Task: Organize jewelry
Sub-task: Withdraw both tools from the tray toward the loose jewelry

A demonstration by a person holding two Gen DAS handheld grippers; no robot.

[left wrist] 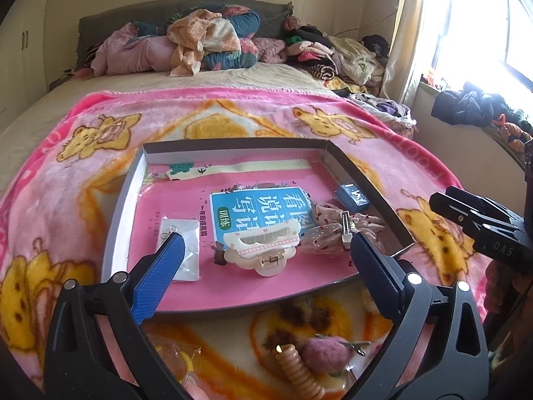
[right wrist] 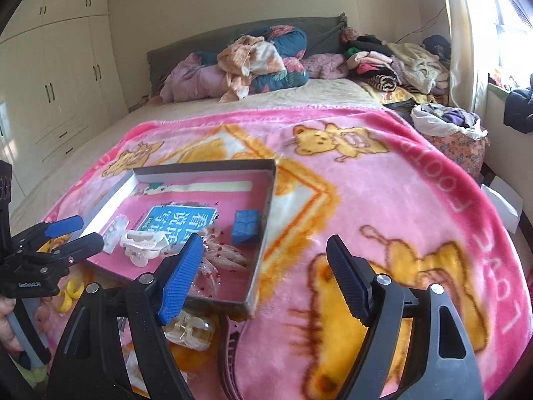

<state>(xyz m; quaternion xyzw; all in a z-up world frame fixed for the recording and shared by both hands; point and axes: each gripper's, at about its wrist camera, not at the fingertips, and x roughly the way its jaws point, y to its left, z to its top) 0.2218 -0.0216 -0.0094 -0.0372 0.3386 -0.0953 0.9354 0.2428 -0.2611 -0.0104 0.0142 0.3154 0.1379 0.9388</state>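
Hanging over the near edge of a flat tray, the left gripper has its blue fingers spread wide apart with nothing between them. The tray sits on a pink blanket with yellow bears, spread on the bed.

Inside the tray lies a pink book with a blue patch on its cover. On the book, right in front of the left gripper, rests a white hair claw. To its left is a small clear packet (one blue finger tip is right over it, and I cannot tell if it touches). To the right of the claw lies a spotted cloth bow with a metal clip, and past that, by the right wall of the tray, a little blue box.

Outside the tray, near the gripper, a fuzzy pink clip and a tan ribbed clip lie on the blanket.

The right gripper hangs over the near right corner of the tray. Its fingers are wide apart too and hold nothing. A clear claw clip lies on the blanket just under it.
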